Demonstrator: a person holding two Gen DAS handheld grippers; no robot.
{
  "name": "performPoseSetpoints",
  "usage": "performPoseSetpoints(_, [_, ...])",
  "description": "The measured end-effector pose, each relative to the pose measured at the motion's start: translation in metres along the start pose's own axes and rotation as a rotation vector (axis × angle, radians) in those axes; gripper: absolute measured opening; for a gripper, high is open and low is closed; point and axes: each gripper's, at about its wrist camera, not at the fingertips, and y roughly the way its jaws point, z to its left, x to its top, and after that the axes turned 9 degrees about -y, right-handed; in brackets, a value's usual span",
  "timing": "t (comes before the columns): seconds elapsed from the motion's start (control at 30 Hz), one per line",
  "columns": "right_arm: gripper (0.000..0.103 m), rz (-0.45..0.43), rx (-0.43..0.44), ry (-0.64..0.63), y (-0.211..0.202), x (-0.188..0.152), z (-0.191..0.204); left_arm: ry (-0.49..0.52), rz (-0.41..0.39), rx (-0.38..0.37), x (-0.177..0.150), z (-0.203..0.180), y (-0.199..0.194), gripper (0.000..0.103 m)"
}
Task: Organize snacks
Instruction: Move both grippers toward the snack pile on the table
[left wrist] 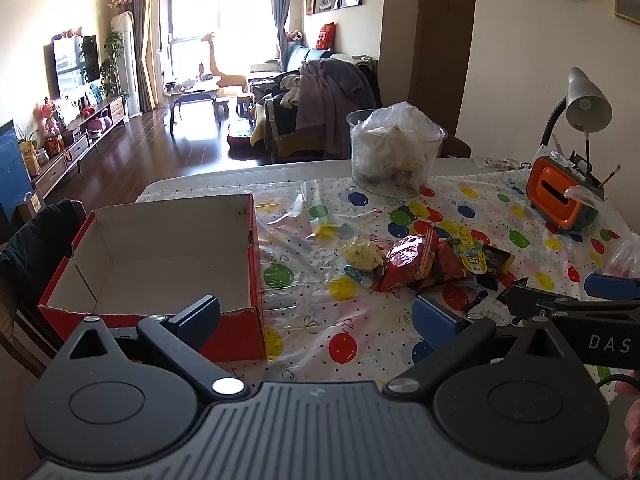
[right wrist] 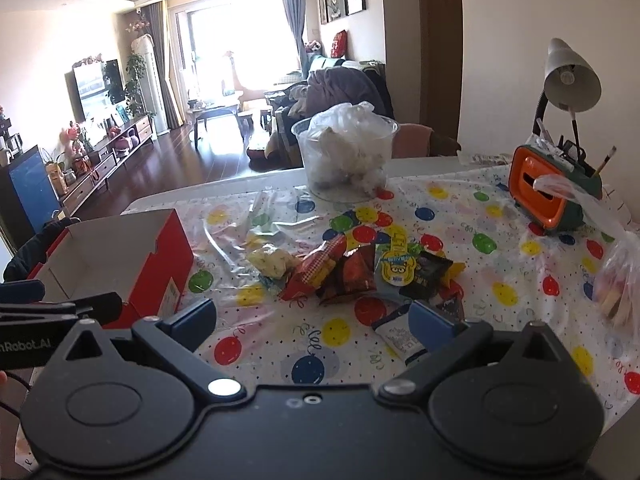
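Nothing sorted yet, by the look of it. Red cardboard box (left wrist: 160,256) standing open on the left of the worktop (left wrist: 360,344), its pale inside bare in both views as far as can be seen. Snack pile (left wrist: 424,264) lying loose on the balloon-print plastic cover (left wrist: 304,320), well to the right of the box: a pale yellow-white packet (left wrist: 362,254) at the left edge, a red foil packet (left wrist: 412,262) touching it, a darker red packet (right wrist: 352,276) beside that, a yellow cartoon-face packet (left wrist: 472,256) and a black packet (left wrist: 496,262) behind, all overlapping. One white packet with small print (right wrist: 400,336) lying apart on the near side, just in front of the right gripper (right wrist: 316,320).

Left gripper (left wrist: 320,312) hanging over the near edge of the worktop, fingers wide apart, nothing between them; one finger in front of the box's near corner, the other near the pile. Right gripper likewise spread wide and empty, its right finger just over the white packet.

Off to the far side and not obviously part of the job: a clear tub stuffed with plastic bags (left wrist: 396,148), an orange-and-green desk organiser (left wrist: 560,196) with a grey lamp (left wrist: 586,104) above it, a thin bag with something pink inside (right wrist: 618,284) at the right edge.

Judged from this: whole task still ahead, every packet left to move, most likely into the box; the nearest white packet the easiest first pick.
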Motion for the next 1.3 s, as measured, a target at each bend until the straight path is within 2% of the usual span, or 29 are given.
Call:
performPoseSetpoints(0.57, [0.103,0.013,-0.03,0.012,-0.003,0.0,0.001,0.022,-0.017,-0.024,0.005,-0.004,-0.005,0.103])
performPoseSetpoints(1.3, [0.102,-0.032,-0.058,0.012,-0.015,0.0,-0.002,0.044,-0.036,-0.066,0.009,-0.013,-0.005,0.103])
